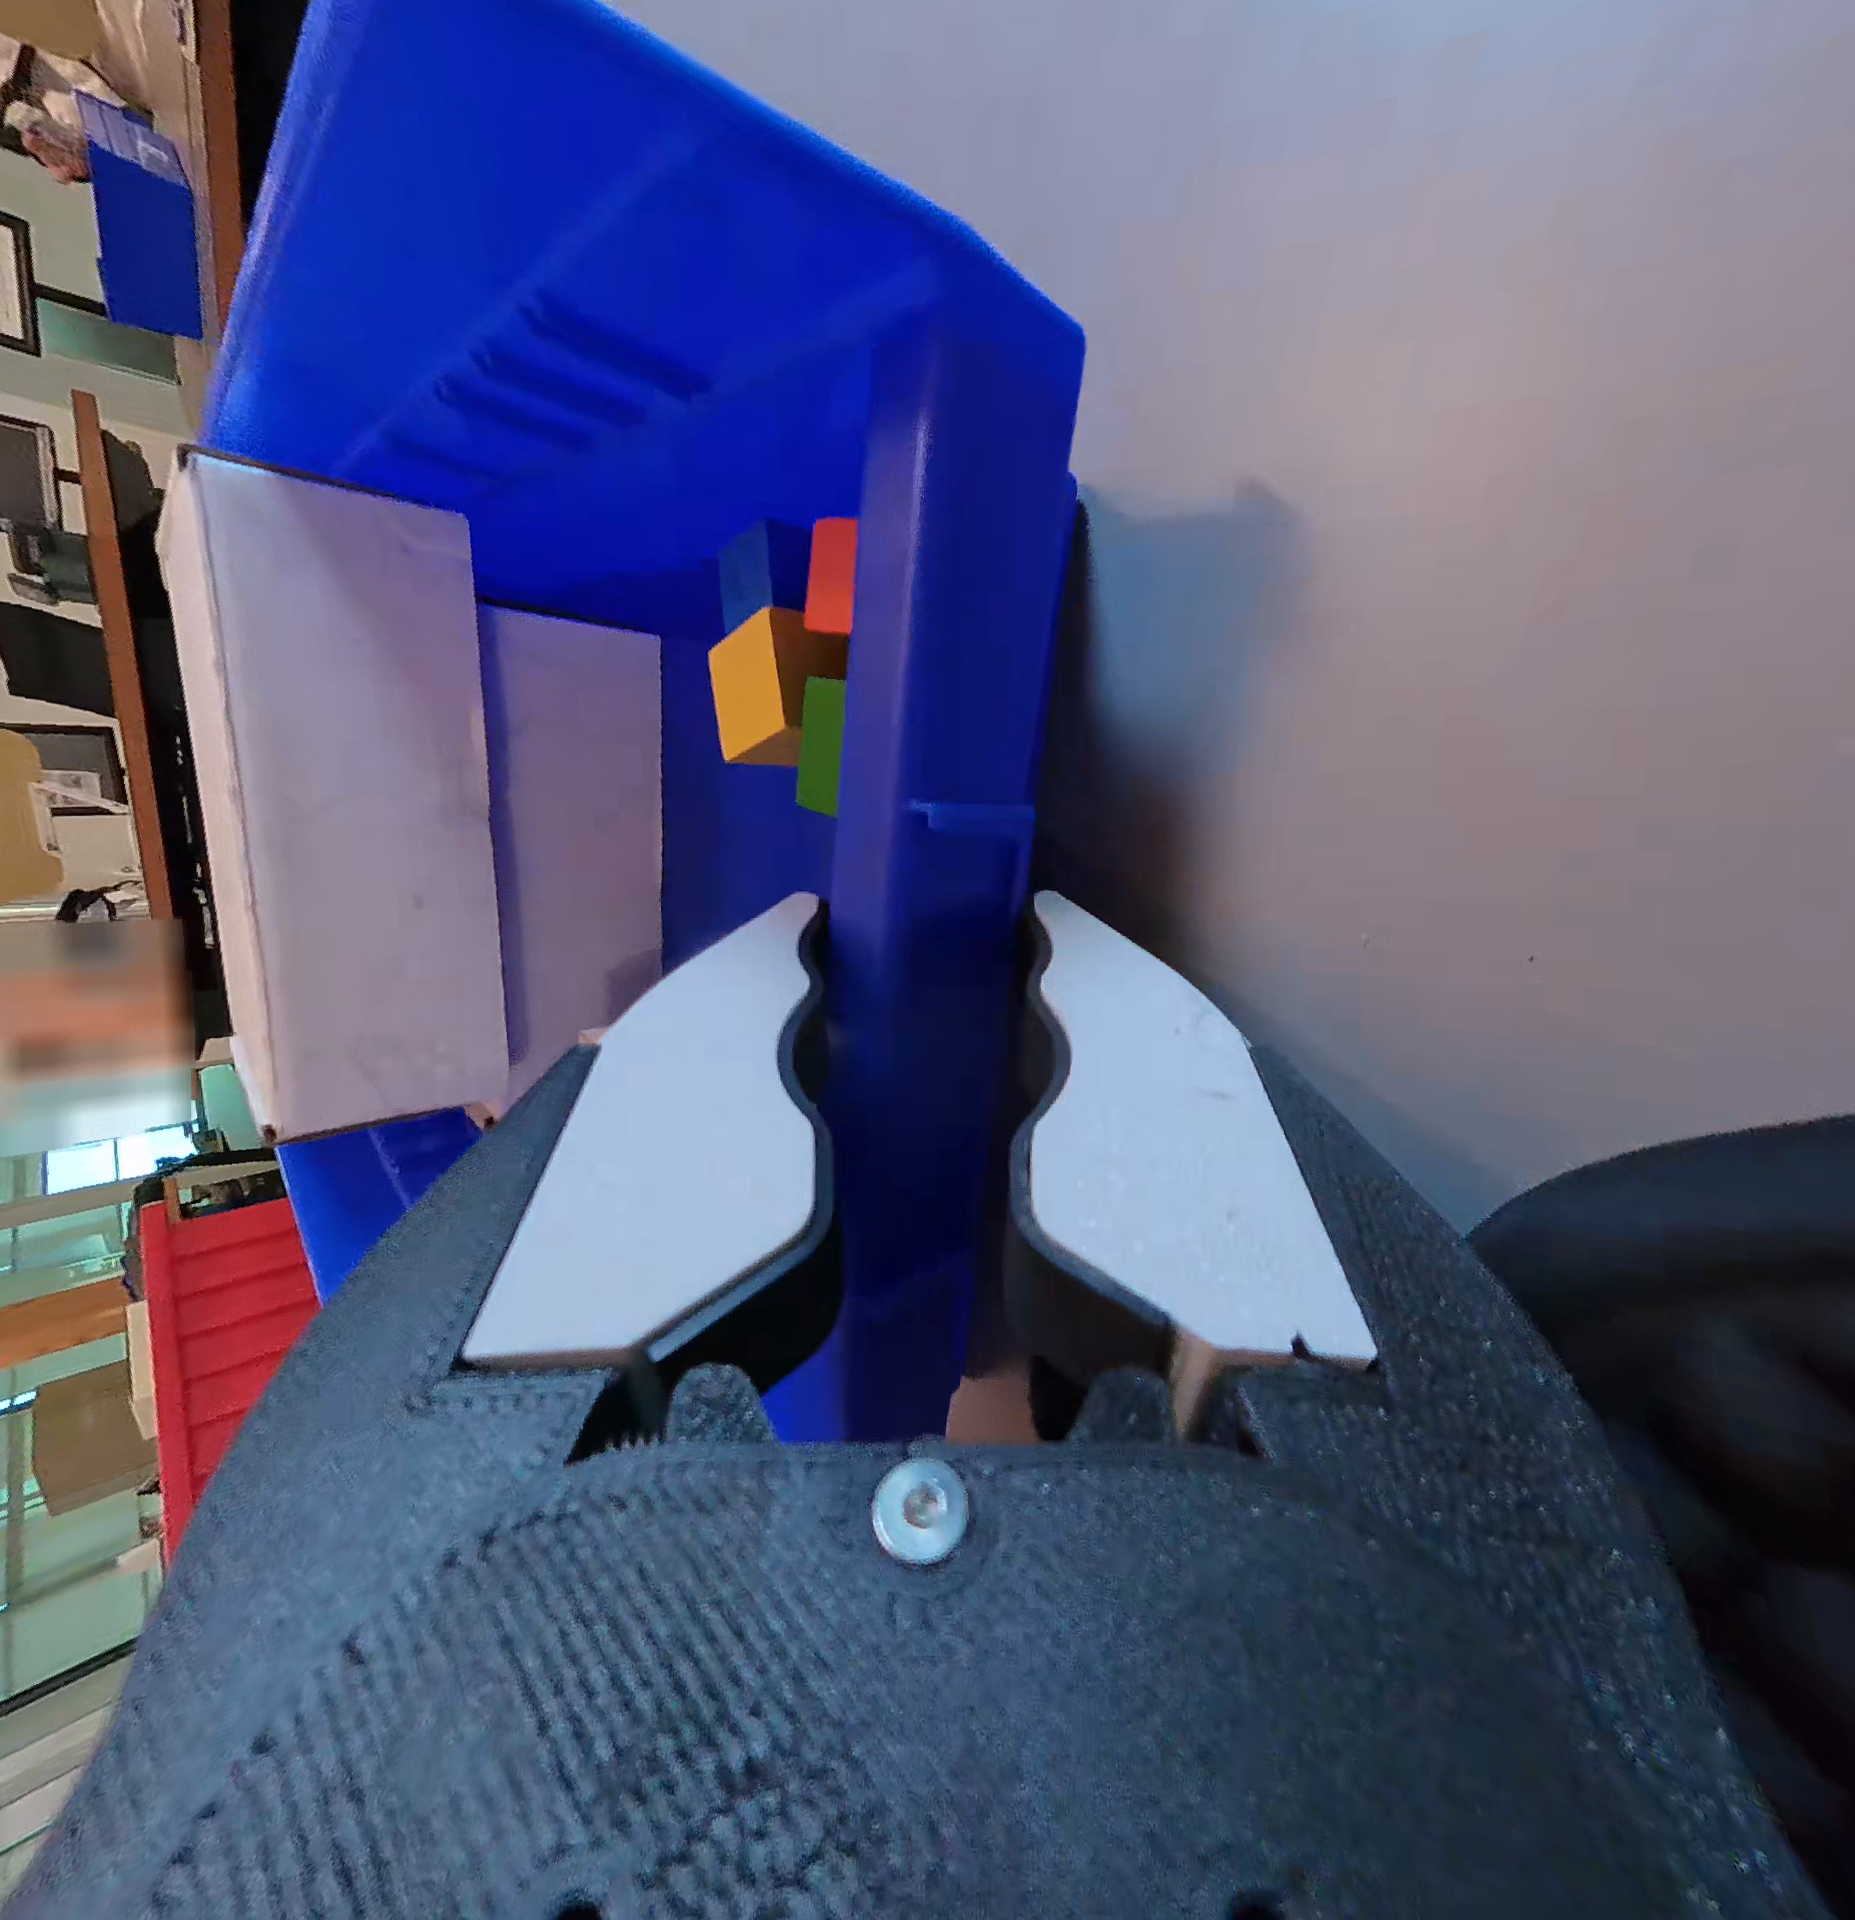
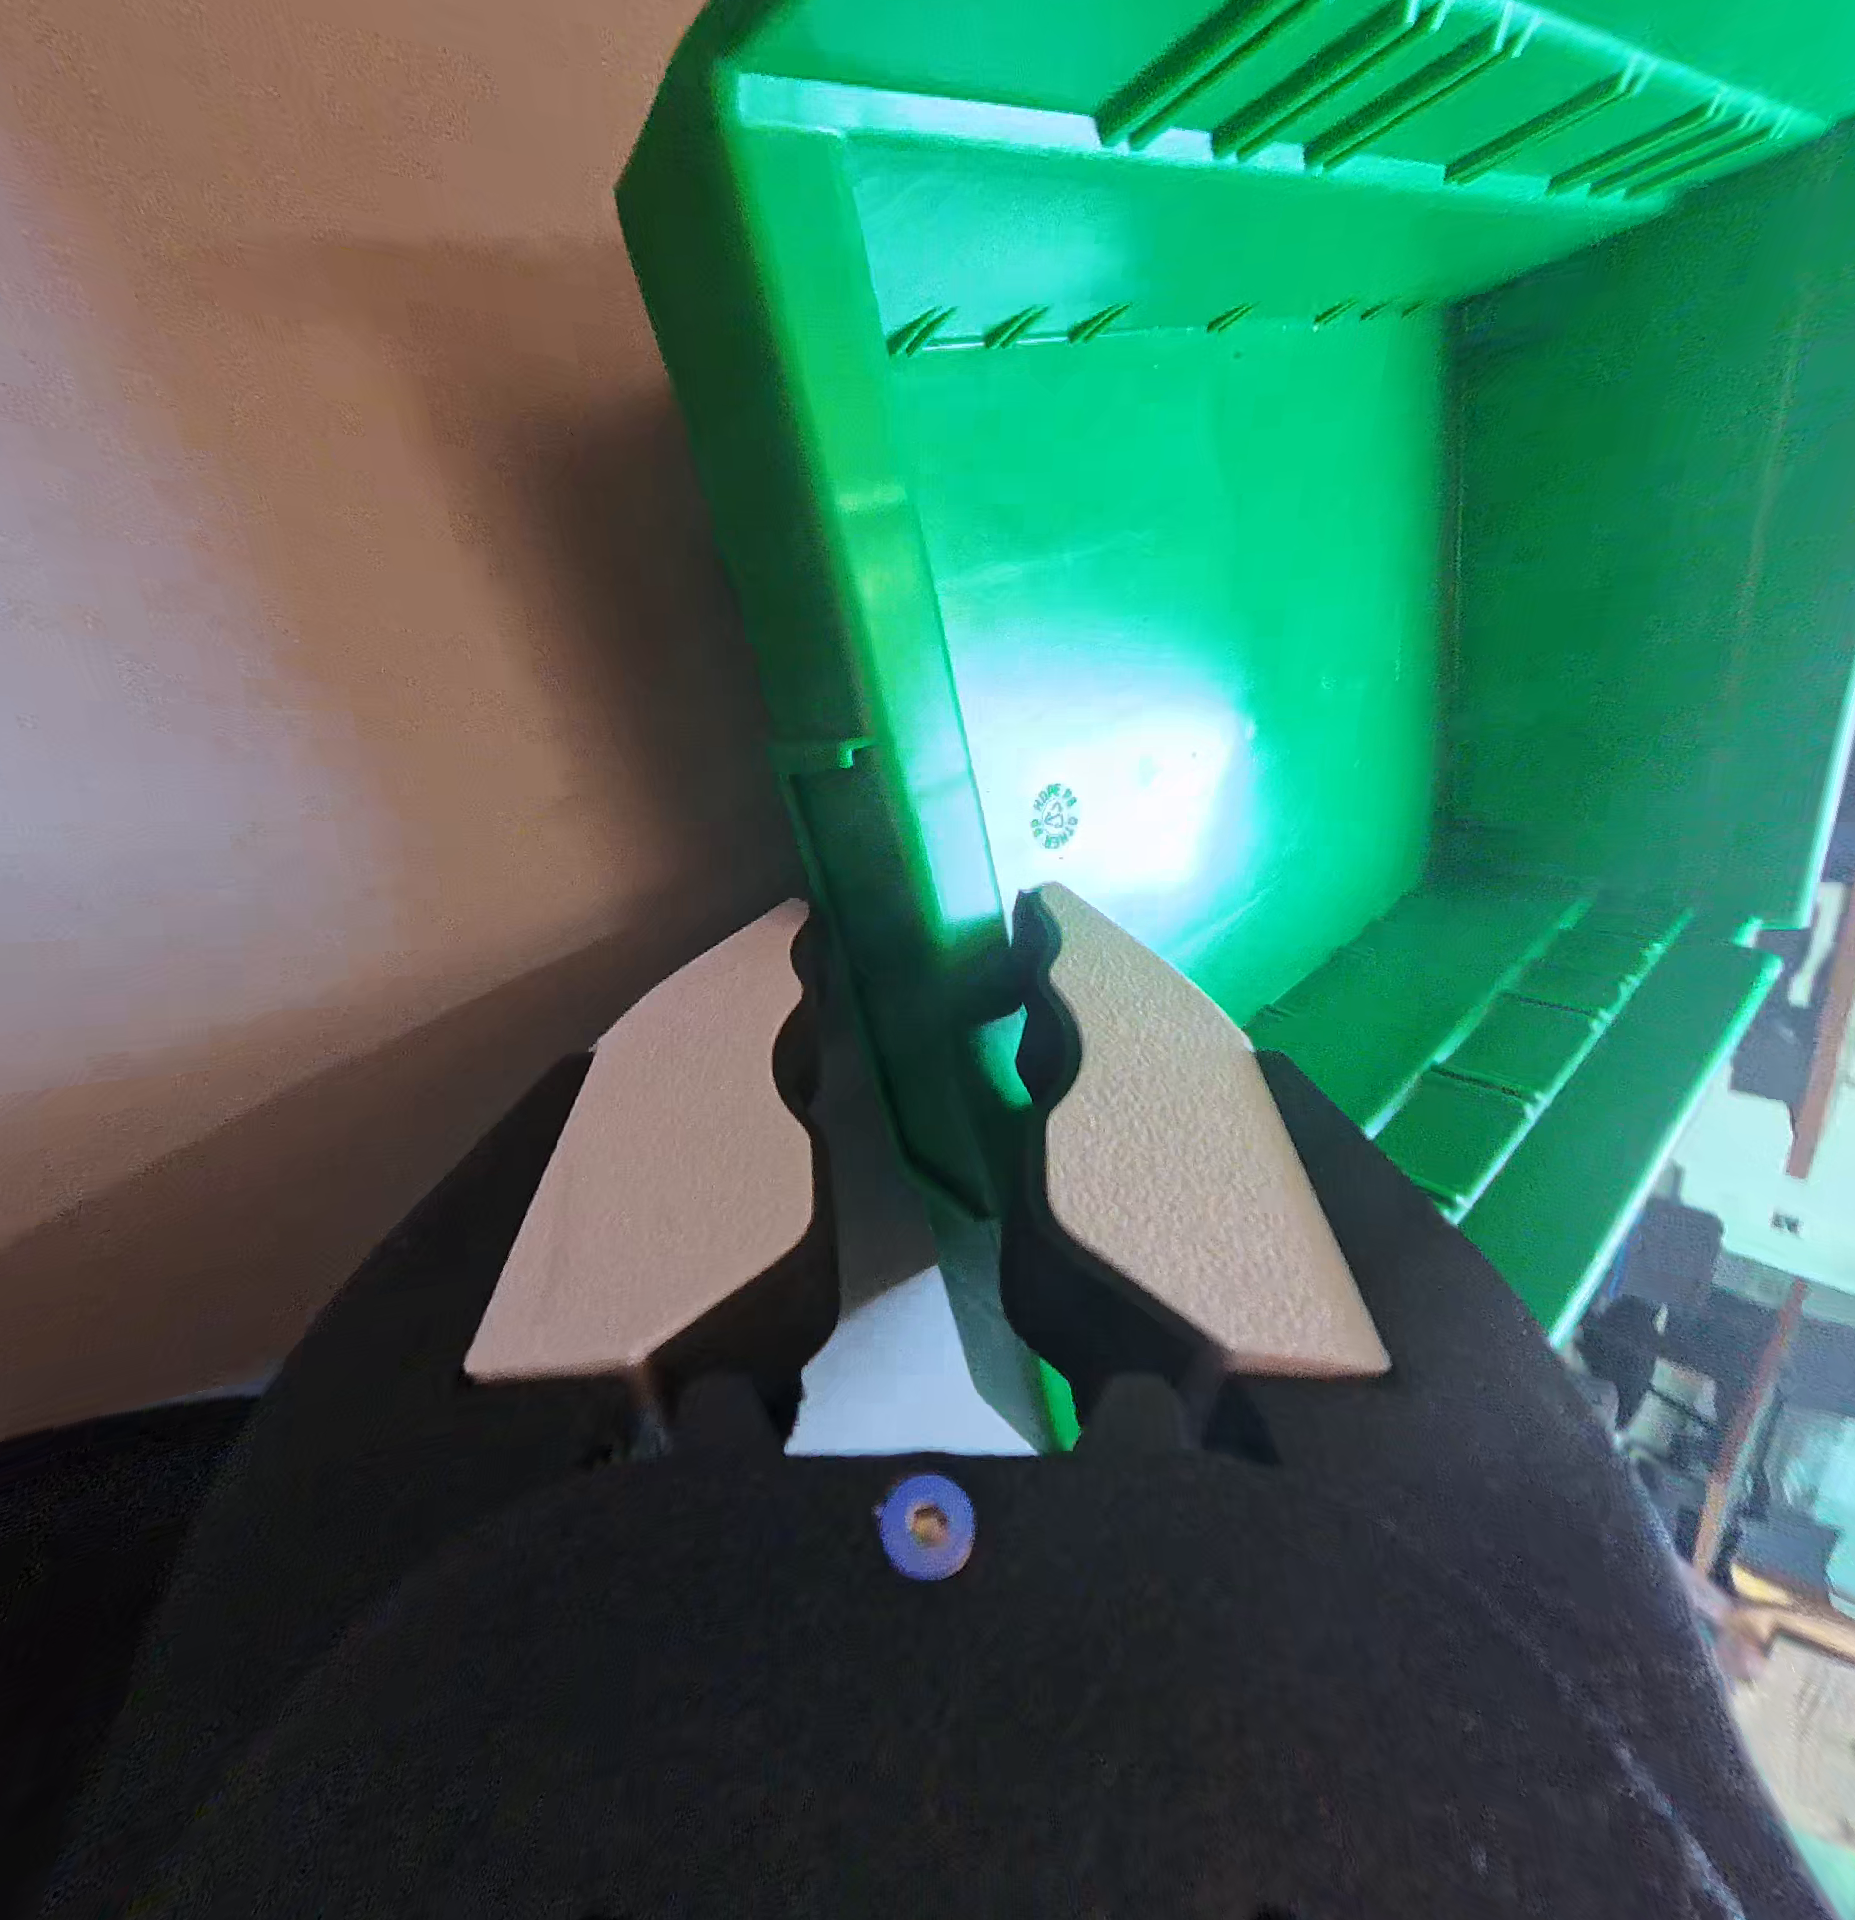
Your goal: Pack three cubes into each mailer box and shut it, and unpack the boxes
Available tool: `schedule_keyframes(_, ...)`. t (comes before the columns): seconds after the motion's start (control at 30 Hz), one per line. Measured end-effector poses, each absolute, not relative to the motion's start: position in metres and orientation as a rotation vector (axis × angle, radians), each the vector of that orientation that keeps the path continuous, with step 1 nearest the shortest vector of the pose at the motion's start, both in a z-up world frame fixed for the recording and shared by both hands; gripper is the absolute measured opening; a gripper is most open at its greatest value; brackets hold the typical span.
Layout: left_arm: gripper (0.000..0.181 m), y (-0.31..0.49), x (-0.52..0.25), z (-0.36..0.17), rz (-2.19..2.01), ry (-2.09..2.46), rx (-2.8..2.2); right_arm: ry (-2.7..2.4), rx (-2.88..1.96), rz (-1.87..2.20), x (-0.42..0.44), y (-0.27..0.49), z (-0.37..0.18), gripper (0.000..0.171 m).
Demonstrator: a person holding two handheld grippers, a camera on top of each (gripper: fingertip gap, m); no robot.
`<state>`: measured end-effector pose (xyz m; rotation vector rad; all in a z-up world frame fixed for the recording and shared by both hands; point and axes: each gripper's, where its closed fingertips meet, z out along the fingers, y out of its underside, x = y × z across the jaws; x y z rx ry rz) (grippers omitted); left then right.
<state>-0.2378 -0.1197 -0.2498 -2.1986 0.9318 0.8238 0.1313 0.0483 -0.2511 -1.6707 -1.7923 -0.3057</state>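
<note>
Pale tabletop [image 1: 1525,520] below, left gripper [image 1: 925,914] clamps the blue bin [image 1: 590,260] wall, right gripper [image 2: 907,914] clamps the green bin [image 2: 1162,571] wall; tilting could spill cubes [image 1: 762,681].

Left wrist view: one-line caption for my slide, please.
Left tool clamps the blue bin wall; coloured cubes and white mailer boxes sit inside.

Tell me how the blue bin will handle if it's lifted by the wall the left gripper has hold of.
The blue bin looks like rigid moulded plastic, so probably stiff. Held by one wall by the left gripper, it may tilt. The loose cubes and white mailer box inside would likely slide.
</note>
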Motion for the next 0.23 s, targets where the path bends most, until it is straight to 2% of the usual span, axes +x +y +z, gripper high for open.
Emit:
schedule_keyframes(0.13,0.034,-0.115,-0.229,-0.251,0.672,0.913,-2.25,-1.693,-1.699,-0.318,0.145,0.071,-0.247,0.034)
schedule_keyframes(0.23,0.034,-0.111,-0.21,-0.216,0.27,0.737,-2.207,-1.609,-1.665,-0.088,0.131,0.062,-0.227,0.041)
